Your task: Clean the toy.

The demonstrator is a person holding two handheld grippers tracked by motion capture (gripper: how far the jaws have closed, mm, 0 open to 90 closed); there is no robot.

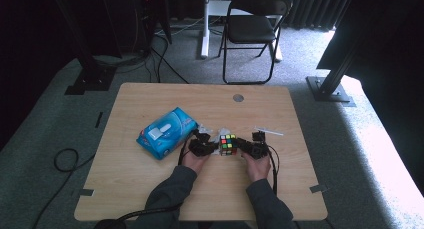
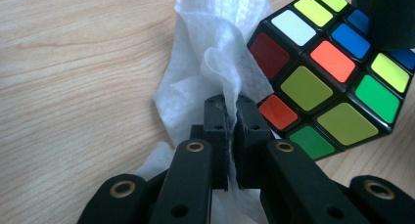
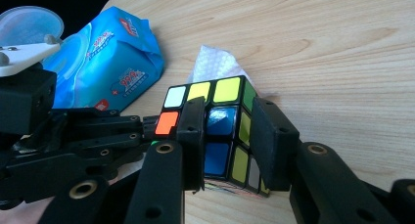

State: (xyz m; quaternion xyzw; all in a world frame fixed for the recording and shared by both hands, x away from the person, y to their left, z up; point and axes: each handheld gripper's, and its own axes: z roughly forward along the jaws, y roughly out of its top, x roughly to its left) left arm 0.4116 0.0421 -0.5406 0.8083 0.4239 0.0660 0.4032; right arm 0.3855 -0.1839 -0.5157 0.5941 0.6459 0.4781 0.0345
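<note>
At the far left of the things on the table (image 1: 150,204) lies the blue wipes pack (image 1: 166,131), untouched. Just right of it, your left gripper (image 2: 231,117) has its jaws pinched tight on a white wipe (image 2: 210,57), which bunches up against the cube's left side. The puzzle cube (image 3: 220,126) sits mid-table between your hands. Your right gripper (image 3: 227,138) clamps the cube, one jaw on each of two opposite faces.
</note>
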